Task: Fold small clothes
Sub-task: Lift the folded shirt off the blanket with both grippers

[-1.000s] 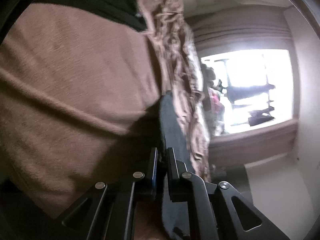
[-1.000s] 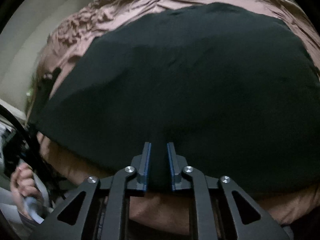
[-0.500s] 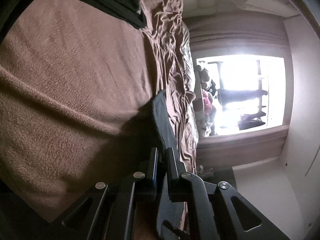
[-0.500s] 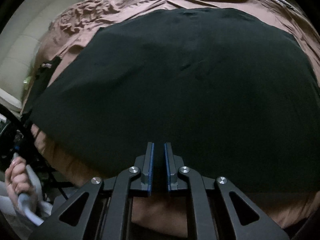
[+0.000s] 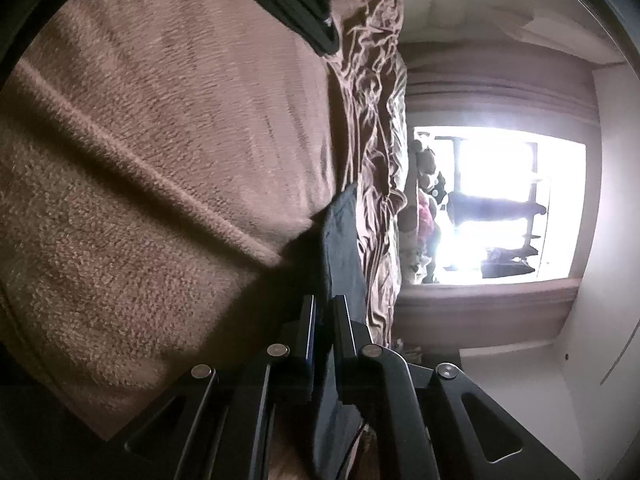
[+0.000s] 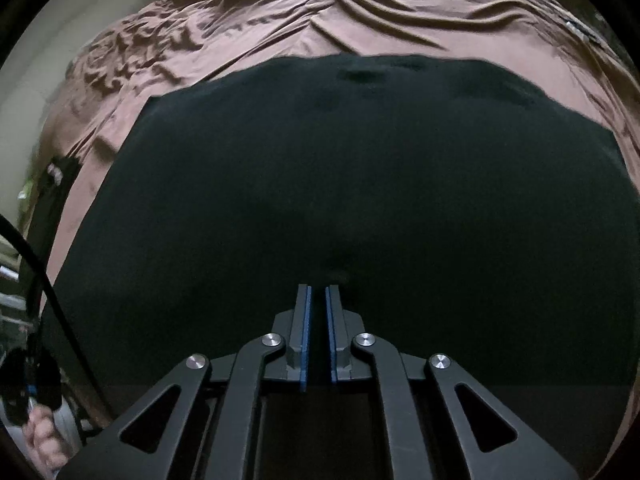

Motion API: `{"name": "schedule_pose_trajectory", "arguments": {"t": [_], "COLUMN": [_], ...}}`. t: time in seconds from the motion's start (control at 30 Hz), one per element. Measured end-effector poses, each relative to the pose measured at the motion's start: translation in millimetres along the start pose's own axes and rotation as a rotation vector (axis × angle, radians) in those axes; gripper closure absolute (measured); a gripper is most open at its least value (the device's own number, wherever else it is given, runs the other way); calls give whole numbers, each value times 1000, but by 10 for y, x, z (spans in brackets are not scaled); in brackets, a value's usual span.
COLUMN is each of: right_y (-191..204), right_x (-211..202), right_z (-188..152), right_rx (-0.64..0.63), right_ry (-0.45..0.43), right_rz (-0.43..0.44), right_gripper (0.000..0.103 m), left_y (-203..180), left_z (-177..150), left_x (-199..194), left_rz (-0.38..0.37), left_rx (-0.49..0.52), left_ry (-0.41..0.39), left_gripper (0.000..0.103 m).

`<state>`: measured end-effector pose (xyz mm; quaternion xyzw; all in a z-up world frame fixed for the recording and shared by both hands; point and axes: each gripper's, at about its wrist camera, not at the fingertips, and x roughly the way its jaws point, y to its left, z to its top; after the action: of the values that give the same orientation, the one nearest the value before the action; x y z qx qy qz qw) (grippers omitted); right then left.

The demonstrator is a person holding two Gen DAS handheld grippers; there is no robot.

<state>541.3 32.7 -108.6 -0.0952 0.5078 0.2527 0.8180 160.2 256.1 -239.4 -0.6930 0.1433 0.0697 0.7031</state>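
Black garment (image 6: 340,184) lies spread on the brown bed (image 6: 320,12); right gripper (image 6: 316,292) clenched empty above it, left gripper (image 5: 324,304) pinching dark cloth (image 5: 340,240).

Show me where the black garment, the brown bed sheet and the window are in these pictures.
black garment (image 6: 360,184), right wrist view, middle of the flat cloth.
brown bed sheet (image 6: 320,16), right wrist view, wrinkled part beyond the garment.
window (image 5: 500,200), left wrist view, bright pane.

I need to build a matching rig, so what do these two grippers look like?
Both grippers, left gripper and right gripper, are matte black: two narrow straight fingers with blue inner pads, driven by angular linkage arms with triangular cutouts and round silver pivot pins. A black cable runs beside the right one.
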Motion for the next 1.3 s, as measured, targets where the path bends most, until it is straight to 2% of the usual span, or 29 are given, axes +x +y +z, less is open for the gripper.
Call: {"name": "schedule_pose_trajectory", "arguments": {"t": [0.2,0.5,0.6,0.73,0.8,1.0,1.3], "right_y": [-75,-91,-67,-110,-88,-47,-95], "right_x": [169,464,532,563,544,207,-157], "right_z": [349,806,908,1028,1026,798,189], "right_rx": [25,25,25,51,42,41,79], "right_ry": [-14,-35,-52,-99,-102,-132,-103], "right_rz": [-34,-107,-112,-77,-78,17,128], "right_gripper": [101,101,101,101,101,100,99], "left_y": [12,-32,-27,-21,-37,-125,-345], "left_z": [14,4,10,-1,3,-19,-50], "left_x": [15,40,50,40,41,27,47], "left_rz": [49,66,68,43,10,-76,-212], "left_rx": [-15,13,27,27,26,53,60], "left_ry": [-5,-12,-14,-10,-4,2,46], "left_gripper": [96,96,96,96,96,96,96]}}
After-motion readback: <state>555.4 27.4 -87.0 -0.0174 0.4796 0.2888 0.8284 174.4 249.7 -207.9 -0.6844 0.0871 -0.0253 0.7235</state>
